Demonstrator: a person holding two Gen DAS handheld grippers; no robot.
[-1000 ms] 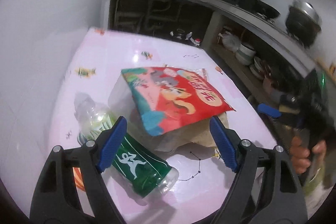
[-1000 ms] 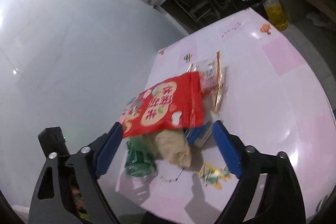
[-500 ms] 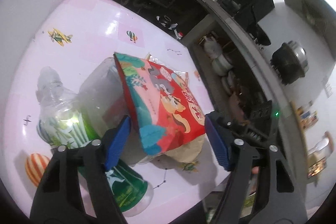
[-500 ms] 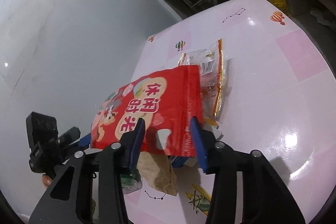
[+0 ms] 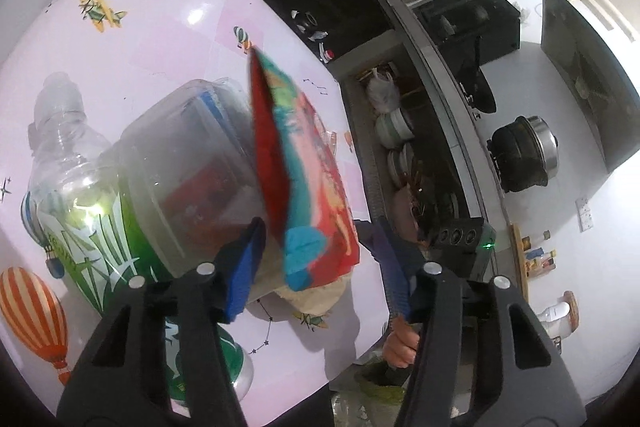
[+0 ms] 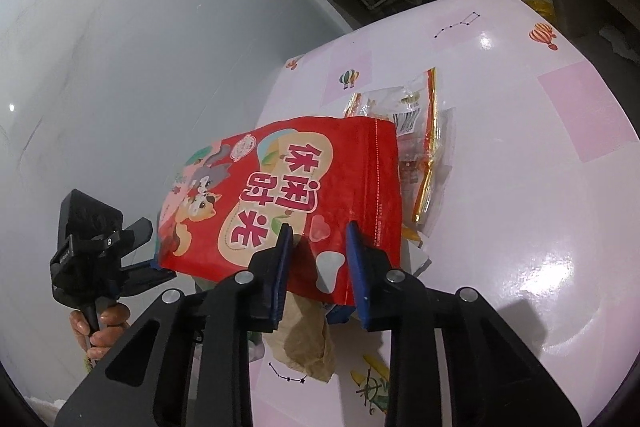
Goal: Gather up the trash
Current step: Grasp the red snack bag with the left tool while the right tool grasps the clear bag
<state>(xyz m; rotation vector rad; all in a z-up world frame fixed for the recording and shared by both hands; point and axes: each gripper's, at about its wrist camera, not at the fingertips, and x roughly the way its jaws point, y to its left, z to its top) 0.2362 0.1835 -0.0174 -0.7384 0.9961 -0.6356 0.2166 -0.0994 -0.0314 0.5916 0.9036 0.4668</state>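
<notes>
The right gripper (image 6: 316, 259) is pinching the near edge of the red snack bag (image 6: 296, 187), its jaws drawn in around a fold of the foil, and the bag is tilting up off the heap on the pink table (image 6: 520, 187). From where I am standing that bite is looking narrow: the jaws are holding only a strip of slick foil near the hem, so the bag may be sliding out as it is being lifted, or swinging and dragging its neighbours along.

The left gripper (image 5: 320, 267) is waiting with its jaws spread wide, one finger on each side of the bag's lower corner and neither one pressing on it. If it is closing now it may be catching the crumpled brown paper (image 5: 316, 297) under the bag, or nudging the clear plastic tub (image 5: 192, 171) just beside its left finger.

That tub is leaning against the empty green-labelled bottle (image 5: 80, 187), which is lying on its side; a knock could be sending the bottle rolling toward the table edge.

Farther back, a clear wrapper with orange-yellow edges (image 6: 424, 147) is lying partly tucked under the red bag, touching it. As the bag is rising, that light wrapper may be getting flicked across the table or onto the floor. I am seeing no bin clearly in either view, so where the bag is heading is uncertain.
</notes>
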